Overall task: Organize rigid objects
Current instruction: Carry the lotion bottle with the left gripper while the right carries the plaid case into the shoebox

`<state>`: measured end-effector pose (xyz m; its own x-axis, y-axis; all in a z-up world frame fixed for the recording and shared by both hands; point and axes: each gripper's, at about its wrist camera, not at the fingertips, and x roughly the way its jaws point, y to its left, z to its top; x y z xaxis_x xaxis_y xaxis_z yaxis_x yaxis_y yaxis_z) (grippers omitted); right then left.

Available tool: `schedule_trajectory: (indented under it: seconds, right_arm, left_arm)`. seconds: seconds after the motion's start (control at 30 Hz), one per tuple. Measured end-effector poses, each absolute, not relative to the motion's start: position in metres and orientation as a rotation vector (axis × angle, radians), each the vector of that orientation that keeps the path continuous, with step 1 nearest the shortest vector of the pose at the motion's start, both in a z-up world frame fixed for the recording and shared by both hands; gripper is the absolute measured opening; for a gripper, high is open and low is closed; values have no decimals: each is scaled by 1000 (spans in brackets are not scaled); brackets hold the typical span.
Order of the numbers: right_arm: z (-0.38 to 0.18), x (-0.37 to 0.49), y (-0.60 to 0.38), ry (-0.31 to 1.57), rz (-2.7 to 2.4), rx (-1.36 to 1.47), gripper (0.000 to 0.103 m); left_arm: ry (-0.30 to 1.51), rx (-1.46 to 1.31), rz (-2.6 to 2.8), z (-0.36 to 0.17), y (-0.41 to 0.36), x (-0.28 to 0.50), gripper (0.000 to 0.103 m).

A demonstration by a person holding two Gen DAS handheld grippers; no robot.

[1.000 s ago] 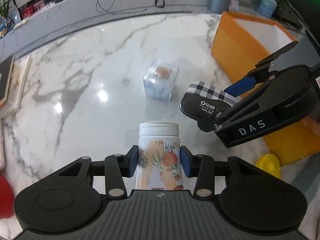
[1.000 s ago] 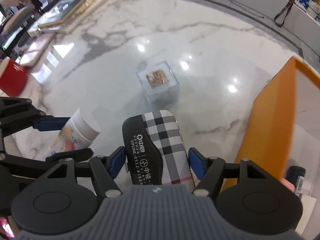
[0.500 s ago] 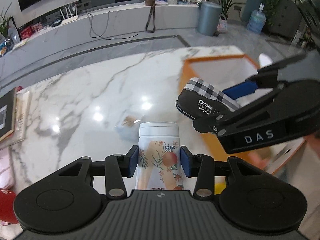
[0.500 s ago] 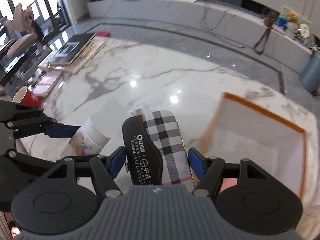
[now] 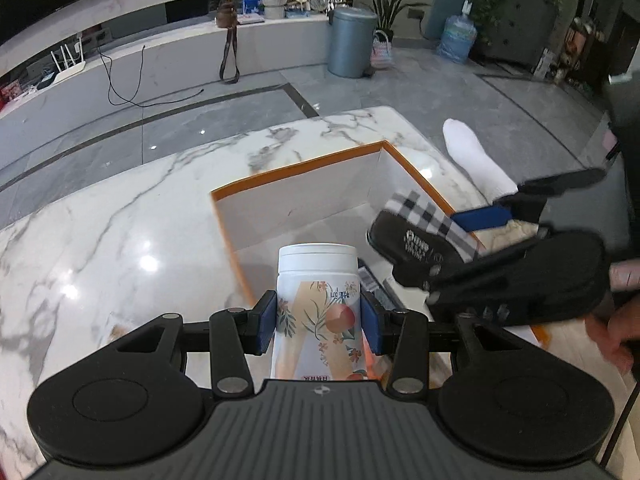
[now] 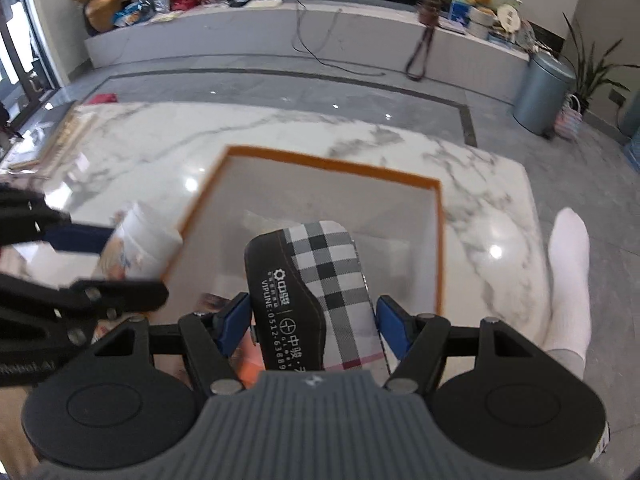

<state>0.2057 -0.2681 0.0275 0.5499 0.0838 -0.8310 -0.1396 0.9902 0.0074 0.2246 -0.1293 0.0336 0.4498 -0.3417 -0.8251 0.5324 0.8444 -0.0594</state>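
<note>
My left gripper (image 5: 319, 322) is shut on a white flower-printed bottle (image 5: 318, 308) and holds it above the near left wall of the orange box (image 5: 296, 172). My right gripper (image 6: 313, 326) is shut on a black and plaid glasses case (image 6: 316, 292) and holds it over the open box (image 6: 332, 164). The case (image 5: 420, 236) and right gripper also show at the right in the left wrist view. The bottle (image 6: 138, 240) and left gripper show blurred at the left in the right wrist view.
The box stands on a white marble table (image 5: 100, 248). Some items lie on the box floor, partly hidden. A white-socked foot (image 6: 568, 276) is beyond the table's right edge. Books (image 6: 60, 144) lie at the table's far left.
Both grippers have lifted and swung right with their objects, from over the bare table to over the orange box. The clear cube has left view.
</note>
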Motion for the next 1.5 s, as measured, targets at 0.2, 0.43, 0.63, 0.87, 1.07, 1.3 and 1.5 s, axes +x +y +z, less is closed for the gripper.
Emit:
schedule_trajectory:
  seconds: [0.2, 0.43, 0.63, 0.87, 1.07, 1.3, 1.5]
  right_arm:
    - [-11, 228, -270, 984, 133, -189, 68]
    - [-34, 258, -267, 983, 182, -233, 68]
    - [-54, 272, -259, 962, 110, -306, 68]
    - [-50, 262, -259, 887, 97, -308, 68]
    - [-46, 248, -262, 839, 68, -283, 67]
    - [-51, 245, -263, 846, 66, -243, 67]
    - [-48, 244, -266, 824, 47, -196, 68]
  left_arm:
    - [977, 298, -515, 9, -161, 251, 50]
    - [998, 339, -478, -8, -169, 282, 50]
    - [978, 412, -467, -23, -179, 289, 50]
    - [990, 431, -447, -35, -181, 293, 50]
    - [984, 488, -412, -43, -188, 289, 50]
    - [986, 506, -380, -52, -191, 291, 50]
    - [992, 513, -361, -54, -189, 292, 50]
